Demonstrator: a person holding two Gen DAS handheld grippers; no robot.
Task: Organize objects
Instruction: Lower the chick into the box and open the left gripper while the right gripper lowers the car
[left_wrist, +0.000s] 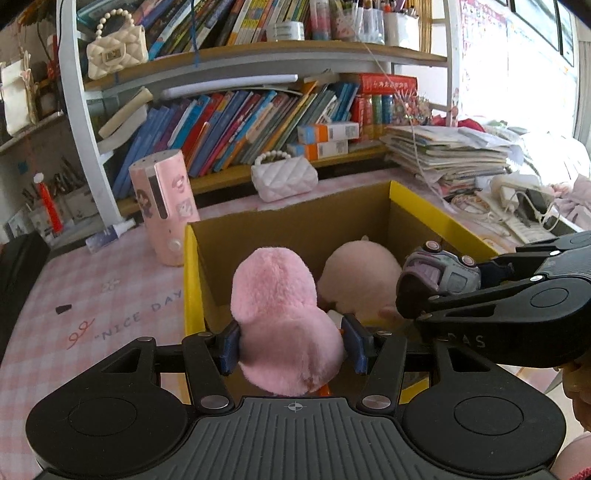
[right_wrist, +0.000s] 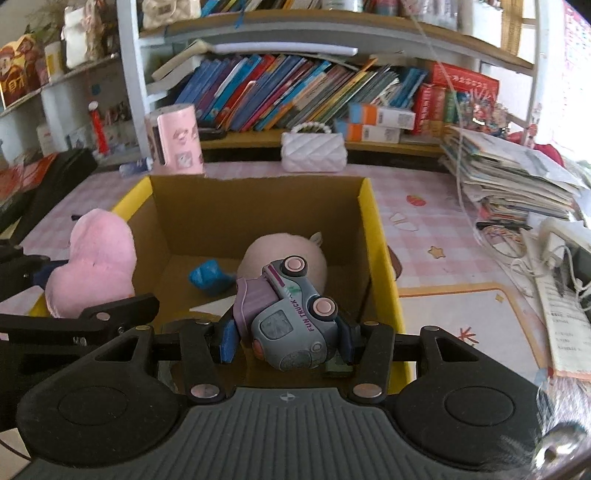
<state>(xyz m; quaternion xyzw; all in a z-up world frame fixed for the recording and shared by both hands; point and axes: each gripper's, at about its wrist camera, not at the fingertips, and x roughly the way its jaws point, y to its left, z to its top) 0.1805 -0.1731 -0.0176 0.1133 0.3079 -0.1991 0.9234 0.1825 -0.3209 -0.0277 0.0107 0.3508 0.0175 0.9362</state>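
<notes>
Left tongs (left_wrist: 291, 341): I have them clamped on the pink plush toy (left_wrist: 284, 321), blue pads pressed into its sides, held over the near left part of the cardboard box (left_wrist: 295, 225).
Right tongs (right_wrist: 286, 341): closed on the toy truck (right_wrist: 288, 314), which lies tilted between the pads, wheels up and to the right, above the near right part of the box.
Box: open-topped, yellow edges, standing on the pink checked worktop (left_wrist: 110, 291); a pale plush (right_wrist: 284, 254) and a small blue thing (right_wrist: 208, 277) already lie on its floor.
Stage, as I judge it: both toys are carried over the box and not yet let go.
Risk, collision: the two tongs sit just beside each other over one opening; if I lower both together, the frames may knock and jolt a toy loose.
Risk, rim: the pink plush hangs close to the left wall, so releasing there could leave it draped on the edge or dropped onto the worktop.
Risk, truck: the grip is on a sloped, hard body; it could twist out early and land hard, or bounce off the pale plush under it.
Risk, surroundings: the pink cylinder (left_wrist: 164, 206) and white quilted purse (left_wrist: 284, 177) stand just behind the box; shoving the box could tip them.
</notes>
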